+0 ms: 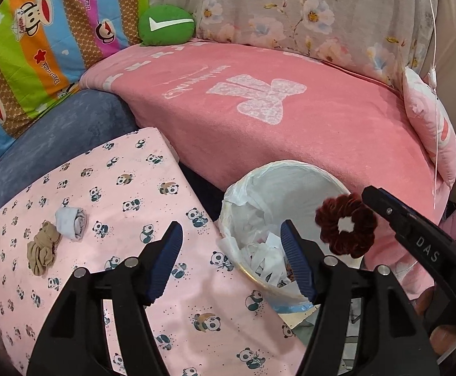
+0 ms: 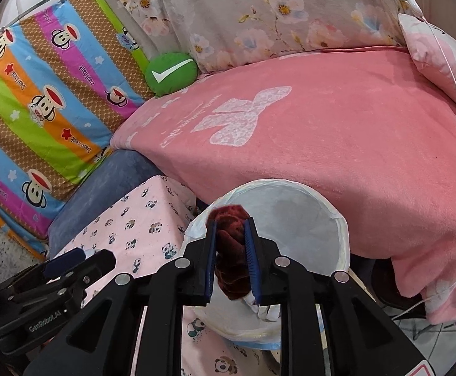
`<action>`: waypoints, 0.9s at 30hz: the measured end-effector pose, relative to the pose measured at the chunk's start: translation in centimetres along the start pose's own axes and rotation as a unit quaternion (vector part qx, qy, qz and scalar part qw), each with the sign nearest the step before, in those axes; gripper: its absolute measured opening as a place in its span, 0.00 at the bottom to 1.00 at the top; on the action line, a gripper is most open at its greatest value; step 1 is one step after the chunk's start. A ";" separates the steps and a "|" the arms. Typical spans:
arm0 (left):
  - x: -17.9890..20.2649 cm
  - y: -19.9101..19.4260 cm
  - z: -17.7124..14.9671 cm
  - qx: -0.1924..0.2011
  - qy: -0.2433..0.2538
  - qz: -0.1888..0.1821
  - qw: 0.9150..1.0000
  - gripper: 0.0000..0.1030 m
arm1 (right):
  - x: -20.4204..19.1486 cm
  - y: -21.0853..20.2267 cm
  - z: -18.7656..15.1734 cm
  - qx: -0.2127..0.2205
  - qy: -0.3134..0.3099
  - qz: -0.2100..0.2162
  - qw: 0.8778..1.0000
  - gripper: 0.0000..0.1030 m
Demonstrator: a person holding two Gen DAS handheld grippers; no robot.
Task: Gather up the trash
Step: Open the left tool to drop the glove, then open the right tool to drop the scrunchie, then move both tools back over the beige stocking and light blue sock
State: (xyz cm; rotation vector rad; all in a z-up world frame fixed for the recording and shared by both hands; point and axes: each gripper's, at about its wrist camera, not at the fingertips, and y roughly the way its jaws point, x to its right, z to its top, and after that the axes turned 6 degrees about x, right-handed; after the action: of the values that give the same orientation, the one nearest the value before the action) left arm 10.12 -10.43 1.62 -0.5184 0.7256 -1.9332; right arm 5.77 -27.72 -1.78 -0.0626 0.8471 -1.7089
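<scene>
1. Two tools are in my hands. My right tool (image 2: 234, 258) has a dark red scrunchie (image 2: 230, 252) between its blue pads, which lie against it, held over the open mouth of the bin (image 2: 342, 235).
2. My left tool (image 1: 232, 260) is spread wide with nothing in it, over the right edge of the surface (image 1: 140, 194), beside the bin.
3. The bin has a white bag liner and crumpled paper (image 1: 265, 250) inside; it sits at the surface's right edge, below the pink blanket (image 1: 306, 125) on the bed.
4. Near the left edge of the panda-print surface lie a rolled white sock (image 1: 71, 221) and a tan stocking (image 1: 42, 249), touching each other.
</scene>
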 end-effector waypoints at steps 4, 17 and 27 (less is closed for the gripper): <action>-1.3 0.0 -0.4 -0.002 -0.012 0.008 1.000 0.65 | -0.8 0.2 0.1 0.005 -0.002 0.005 1.000 0.27; -4.3 -0.7 -1.4 -0.007 -0.041 0.011 0.999 0.65 | -4.1 0.0 -0.1 -0.003 -0.034 0.014 0.999 0.34; -7.9 -1.7 -2.6 -0.008 -0.071 0.023 0.997 0.66 | -8.0 0.3 -1.6 -0.019 -0.060 0.034 0.997 0.36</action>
State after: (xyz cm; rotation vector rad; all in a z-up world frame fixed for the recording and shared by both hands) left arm 10.83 -2.09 0.52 -0.6376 0.6569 -1.8291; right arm 7.92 -20.00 -0.10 -0.1584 0.7833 -1.6084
